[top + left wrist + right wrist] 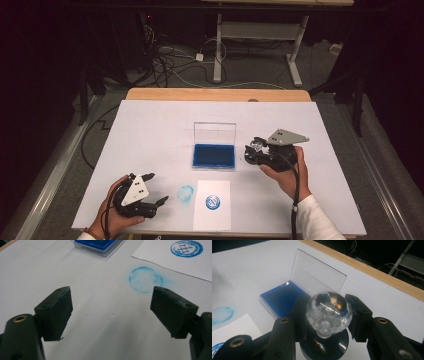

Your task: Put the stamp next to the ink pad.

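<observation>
Table [150, 125] under white sheeting, cables on the dim floor behind. Open ink pad [214, 155] at centre, stamped paper [212, 205] at 6 o'clock, blue smudge [185, 193] beside it. Right gripper [256, 148] (3 o'clock) pinches a crystal stamp [329, 312]; left gripper [155, 189], 7 o'clock, gapes with nothing between its 2 jaws.

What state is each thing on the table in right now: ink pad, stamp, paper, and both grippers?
Ink pad: lid open, standing upright behind the blue pad.
Stamp: clamped by its clear knob, held off the table right of the pad.
Paper: flat, one blue round print on it.
Blue smudge: on the table cover, beside the paper.
Left gripper: open, empty.
Right gripper: shut on the stamp.
</observation>
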Available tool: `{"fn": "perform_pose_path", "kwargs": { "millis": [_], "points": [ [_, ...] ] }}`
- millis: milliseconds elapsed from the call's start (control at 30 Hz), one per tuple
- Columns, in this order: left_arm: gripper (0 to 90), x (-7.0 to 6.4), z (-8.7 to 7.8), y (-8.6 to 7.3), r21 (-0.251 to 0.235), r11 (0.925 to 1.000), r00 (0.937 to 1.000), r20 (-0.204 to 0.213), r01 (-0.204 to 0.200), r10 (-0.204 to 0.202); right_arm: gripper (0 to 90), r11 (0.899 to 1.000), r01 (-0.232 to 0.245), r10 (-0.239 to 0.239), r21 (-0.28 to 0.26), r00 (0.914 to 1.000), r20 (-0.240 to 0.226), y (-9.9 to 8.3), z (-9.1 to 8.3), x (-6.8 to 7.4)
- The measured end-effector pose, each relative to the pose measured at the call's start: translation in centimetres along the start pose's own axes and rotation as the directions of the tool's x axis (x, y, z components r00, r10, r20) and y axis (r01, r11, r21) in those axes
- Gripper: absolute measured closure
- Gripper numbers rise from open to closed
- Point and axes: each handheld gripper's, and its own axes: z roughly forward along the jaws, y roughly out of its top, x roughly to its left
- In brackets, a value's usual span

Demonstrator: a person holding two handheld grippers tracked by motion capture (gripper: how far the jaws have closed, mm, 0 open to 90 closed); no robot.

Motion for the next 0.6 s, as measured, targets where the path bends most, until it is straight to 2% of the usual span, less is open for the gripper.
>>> {"fn": "perform_pose_path", "kwargs": {
  "millis": [600],
  "points": [
    [17.6, 0.1, 0.1, 0.0, 0.004, 1.0000, 1.0000, 0.001, 0.005, -0.005, 56.7, 0.996, -0.030, 0.029, 0.084, 0.9994, 0.020, -0.6, 3.9, -1.3]
  ]
}}
